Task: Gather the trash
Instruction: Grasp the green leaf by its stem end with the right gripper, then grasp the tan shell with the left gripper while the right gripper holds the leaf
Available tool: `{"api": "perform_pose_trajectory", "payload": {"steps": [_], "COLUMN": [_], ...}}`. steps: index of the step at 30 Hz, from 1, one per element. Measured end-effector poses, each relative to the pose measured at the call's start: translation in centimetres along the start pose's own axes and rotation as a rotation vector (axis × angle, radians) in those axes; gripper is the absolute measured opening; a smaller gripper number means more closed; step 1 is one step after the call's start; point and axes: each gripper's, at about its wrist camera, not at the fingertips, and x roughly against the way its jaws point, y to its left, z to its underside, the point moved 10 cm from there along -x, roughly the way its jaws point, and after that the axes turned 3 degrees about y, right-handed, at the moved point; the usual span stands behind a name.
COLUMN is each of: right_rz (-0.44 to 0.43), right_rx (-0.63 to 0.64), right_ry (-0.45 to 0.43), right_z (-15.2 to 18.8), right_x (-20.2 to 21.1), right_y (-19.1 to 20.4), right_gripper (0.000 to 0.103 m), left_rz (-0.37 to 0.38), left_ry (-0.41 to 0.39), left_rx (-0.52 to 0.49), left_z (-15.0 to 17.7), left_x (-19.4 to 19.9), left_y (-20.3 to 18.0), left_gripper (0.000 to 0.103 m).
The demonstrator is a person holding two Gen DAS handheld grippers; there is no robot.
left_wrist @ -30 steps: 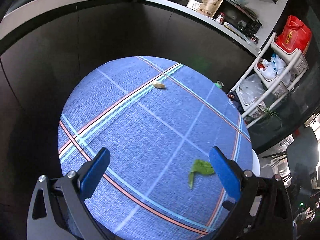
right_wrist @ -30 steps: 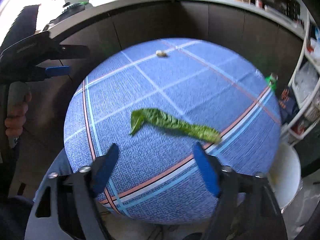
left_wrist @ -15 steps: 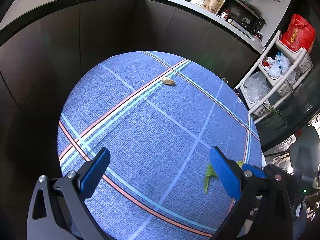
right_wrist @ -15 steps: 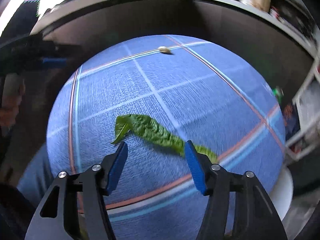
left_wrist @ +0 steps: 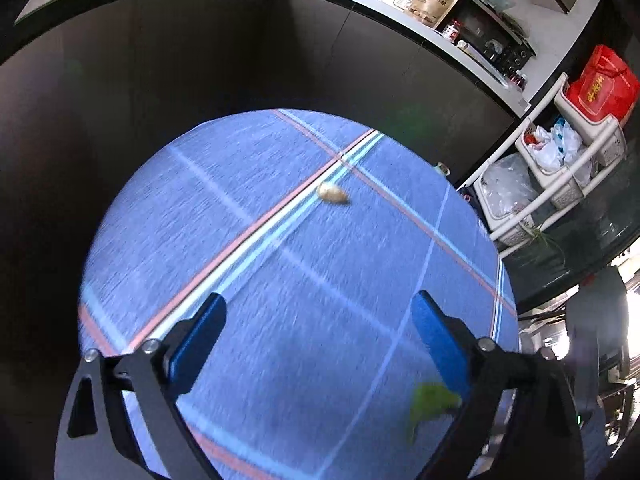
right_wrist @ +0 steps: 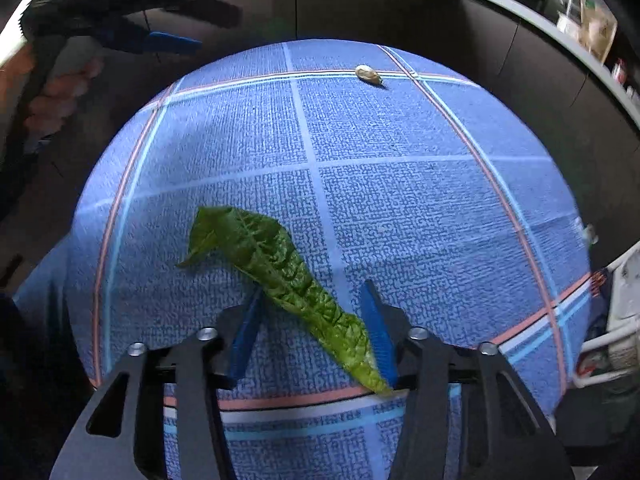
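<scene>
Right gripper (right_wrist: 310,328): mine, low centre of the right wrist view. Its jaws have just been closing and stand narrow astride the leaf (right_wrist: 280,268); the right pad looks to touch the stalk end, the left pad stands just off it, so no firm grip shows.

Leaf: green, crinkled, flat on the cloth (right_wrist: 420,200), running from centre frame down to the right pad.

Left gripper (left_wrist: 318,338): mine, bottom of the left wrist view. Jaws wide with nothing between them, though they have just closed a little.

Scrap (left_wrist: 331,193): small, pale, above centre in the left wrist view, on the striped band, well apart from both grippers.

Cloth: blue check with pink and white stripes, over a round table.
</scene>
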Motion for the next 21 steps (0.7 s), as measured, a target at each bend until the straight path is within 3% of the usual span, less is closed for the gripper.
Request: {"api": "perform_pose_trajectory", "payload": {"steps": [4,10,14,17,21], "right_rz": [-0.008,-0.003,-0.003,-0.012,-0.010], "right_rx": [-0.019,-0.119,-0.219,-0.273,-0.305], "right_ry": [-0.023,-0.094,-0.158,-0.185,-0.201], "right_z": [-0.2,0.0,0.3,0.7,1.1], "right_x": [0.1,1.9,3.9,4.9,5.5], "right_y": [-0.3,-2.1,-3.8,-4.7,-5.2], "right_gripper": [0.015,0.010,0.009,0.009,0.009], "left_rz": [0.073,0.029,0.038,0.075,0.052], "left_ry": [-0.019,-0.004,0.025,0.068,0.124], "left_rx": [-0.015,-0.215,-0.252,-0.256,-0.352], "left_z": [-3.1,-7.2,-8.9,-9.2,-7.9], "left_x": [-3.2,-8.7,-10.8,-12.1,-13.5], "left_y": [-0.9,-2.2,-3.4,-4.1,-4.6], "left_gripper": [0.085,0.081,0.079,0.062,0.045]}}
